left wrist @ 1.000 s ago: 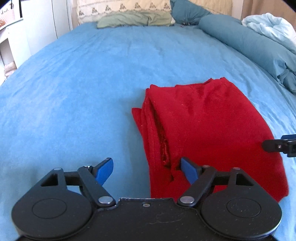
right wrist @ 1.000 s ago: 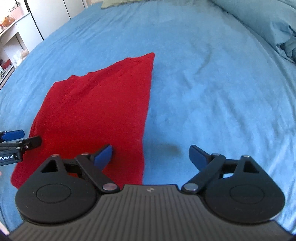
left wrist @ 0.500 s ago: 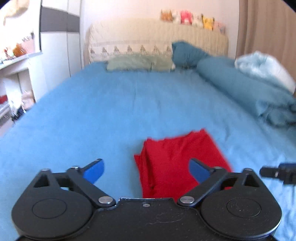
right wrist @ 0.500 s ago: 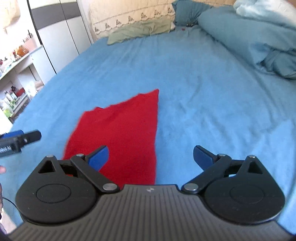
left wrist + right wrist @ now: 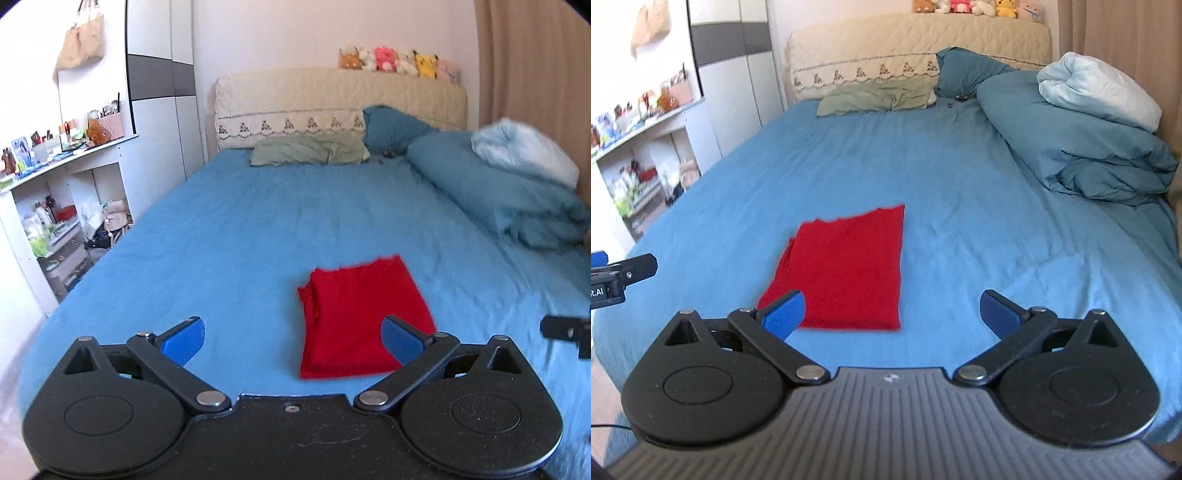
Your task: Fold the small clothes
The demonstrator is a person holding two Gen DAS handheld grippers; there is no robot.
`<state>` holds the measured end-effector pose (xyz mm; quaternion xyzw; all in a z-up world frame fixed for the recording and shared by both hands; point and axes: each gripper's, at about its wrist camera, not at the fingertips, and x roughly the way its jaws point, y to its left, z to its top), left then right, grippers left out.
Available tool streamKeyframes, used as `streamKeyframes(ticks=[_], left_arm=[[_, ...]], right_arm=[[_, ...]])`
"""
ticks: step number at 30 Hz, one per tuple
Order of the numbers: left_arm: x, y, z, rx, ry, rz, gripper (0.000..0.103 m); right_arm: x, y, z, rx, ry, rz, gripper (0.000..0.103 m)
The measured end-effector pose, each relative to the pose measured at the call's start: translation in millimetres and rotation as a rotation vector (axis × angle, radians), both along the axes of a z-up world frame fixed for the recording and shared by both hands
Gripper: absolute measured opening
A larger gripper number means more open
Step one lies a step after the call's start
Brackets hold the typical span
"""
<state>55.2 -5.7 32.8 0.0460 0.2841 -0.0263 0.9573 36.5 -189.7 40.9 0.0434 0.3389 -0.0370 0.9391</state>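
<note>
A red garment (image 5: pixel 360 317) lies folded flat in a rectangle on the blue bed (image 5: pixel 240 236), near its front edge; it also shows in the right wrist view (image 5: pixel 846 269). My left gripper (image 5: pixel 293 341) is open and empty, held above and in front of the garment. My right gripper (image 5: pixel 892 314) is open and empty, held above the bed's front edge, with the garment ahead to its left. Neither gripper touches the cloth. Part of the other gripper shows at the edge of each view.
A rolled blue duvet (image 5: pixel 1082 147) with a pale blanket (image 5: pixel 1100 92) on it lies along the bed's right side. Pillows (image 5: pixel 310 153) and a headboard (image 5: pixel 332 103) are at the far end. Shelves with clutter (image 5: pixel 55 206) stand left of the bed.
Both grippers have pulled back and up from the red garment, which now lies farther off and alone on the bed. Both stay open.
</note>
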Motion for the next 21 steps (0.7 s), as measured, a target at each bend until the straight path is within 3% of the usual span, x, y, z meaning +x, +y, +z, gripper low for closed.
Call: streamKeyframes(ticks=[3,12,21], left_arm=[[-16.0,-5.4,-12.5,0.046,0.021,0.0,0.103],[-35.8,-3.7,-21.9,0.007,0.053,-0.004,0.103],[-37.8,-5.7,-23.2,-0.011,0.061,-0.023,0.103]], right_arm=[[-19.9,9.0,-4.4,-0.028,0.021,-0.014,0.103],[-46.4,24.8,-34.4,-0.044,0.087,-0.034,0.103],[-47.6,26.9,-36.6,-0.039,0.094,-0.038,0.103]])
